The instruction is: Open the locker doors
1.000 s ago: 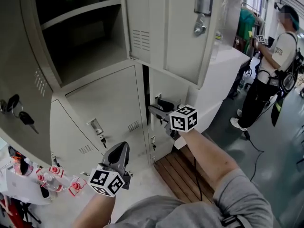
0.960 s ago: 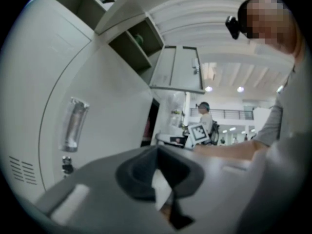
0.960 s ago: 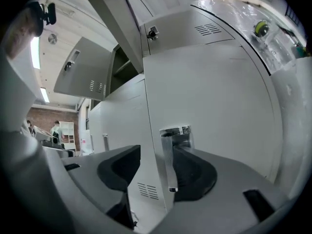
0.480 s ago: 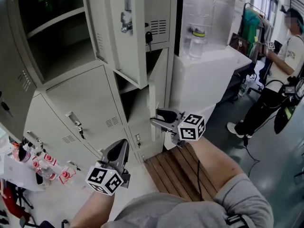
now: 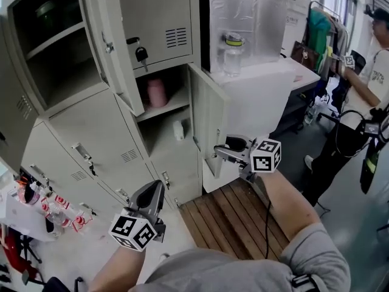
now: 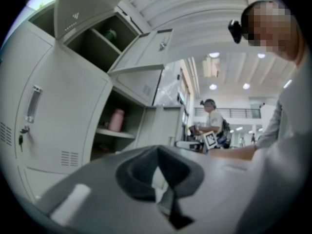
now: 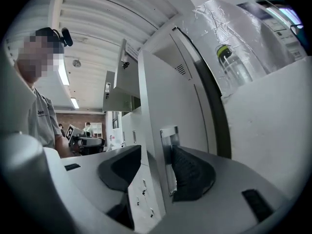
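lower locker door (image 5: 209, 117) open, right gripper (image 5: 220, 147) on its edge

the right gripper clamps the free edge of the beige metal lower locker door, one pad beside the door's metal handle plate (image 7: 168, 145). the door stands out toward a white cabinet (image 5: 267, 96) that bears a clear plastic bottle (image 5: 233, 53). inside, a pink bottle (image 5: 157, 93) sits on the shelf. the open upper locker door (image 5: 115, 47) hangs just left of that compartment. the left gripper (image 5: 157, 188) is closed and empty, near a wooden slat platform (image 5: 225, 212)
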